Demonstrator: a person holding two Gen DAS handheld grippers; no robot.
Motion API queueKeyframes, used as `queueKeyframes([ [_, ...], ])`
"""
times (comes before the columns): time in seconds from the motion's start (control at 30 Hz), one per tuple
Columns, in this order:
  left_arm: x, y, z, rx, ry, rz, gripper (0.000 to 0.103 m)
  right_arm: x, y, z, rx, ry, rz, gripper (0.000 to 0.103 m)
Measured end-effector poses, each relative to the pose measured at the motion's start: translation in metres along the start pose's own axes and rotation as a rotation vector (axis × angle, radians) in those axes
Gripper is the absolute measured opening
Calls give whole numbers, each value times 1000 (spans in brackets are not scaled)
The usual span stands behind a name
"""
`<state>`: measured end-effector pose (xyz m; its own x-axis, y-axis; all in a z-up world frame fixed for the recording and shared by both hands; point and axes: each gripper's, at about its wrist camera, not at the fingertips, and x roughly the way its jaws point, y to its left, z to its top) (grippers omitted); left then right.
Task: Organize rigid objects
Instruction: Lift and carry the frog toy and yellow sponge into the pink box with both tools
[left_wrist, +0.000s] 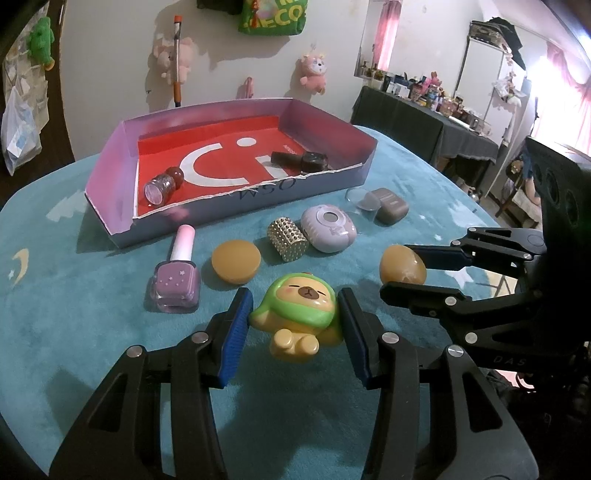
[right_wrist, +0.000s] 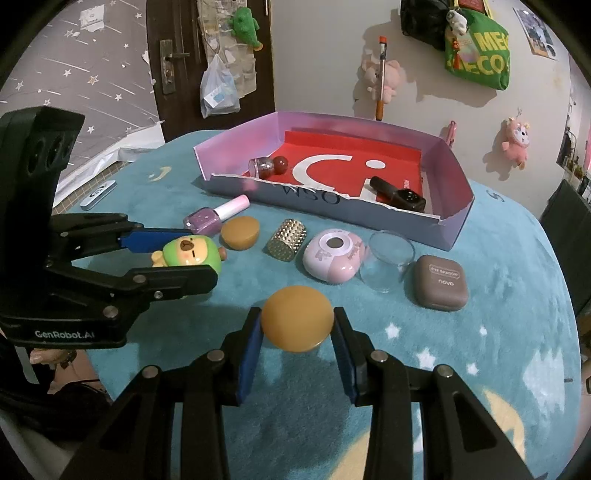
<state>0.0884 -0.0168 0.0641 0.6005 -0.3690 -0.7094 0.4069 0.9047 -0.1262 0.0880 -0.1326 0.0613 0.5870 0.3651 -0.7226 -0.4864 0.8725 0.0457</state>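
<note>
My left gripper (left_wrist: 295, 314) is shut on a bear figure in a green hood (left_wrist: 297, 314), lifted a little above the blue cloth; the same figure (right_wrist: 186, 253) shows at the left of the right wrist view. My right gripper (right_wrist: 297, 328) is shut on an amber dome-shaped piece (right_wrist: 297, 319), also seen from the left wrist view as the amber piece (left_wrist: 402, 264). The lilac box with a red floor (left_wrist: 110, 206) stands behind, holding a small glitter bottle (left_wrist: 162, 184) and a dark watch (left_wrist: 301, 160).
On the cloth before the box lie a purple nail polish (left_wrist: 177, 280), a second amber dome (left_wrist: 235, 261), a studded gold cylinder (left_wrist: 287, 238), a lilac round case (left_wrist: 328, 229), a clear lid (right_wrist: 388, 258) and a brown eyeshadow case (right_wrist: 441, 282). A dark desk (left_wrist: 424, 122) stands behind.
</note>
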Motion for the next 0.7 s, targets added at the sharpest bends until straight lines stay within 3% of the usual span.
queueKeyframes([
  [0.3, -10, 4, 12, -4, -20, 8, 45, -4, -3, 9, 1, -17, 1, 40],
  [0.7, -1, 27, 67, 19, -51, -5, 46, 5, -29, 73, -17, -71, 34, 40],
])
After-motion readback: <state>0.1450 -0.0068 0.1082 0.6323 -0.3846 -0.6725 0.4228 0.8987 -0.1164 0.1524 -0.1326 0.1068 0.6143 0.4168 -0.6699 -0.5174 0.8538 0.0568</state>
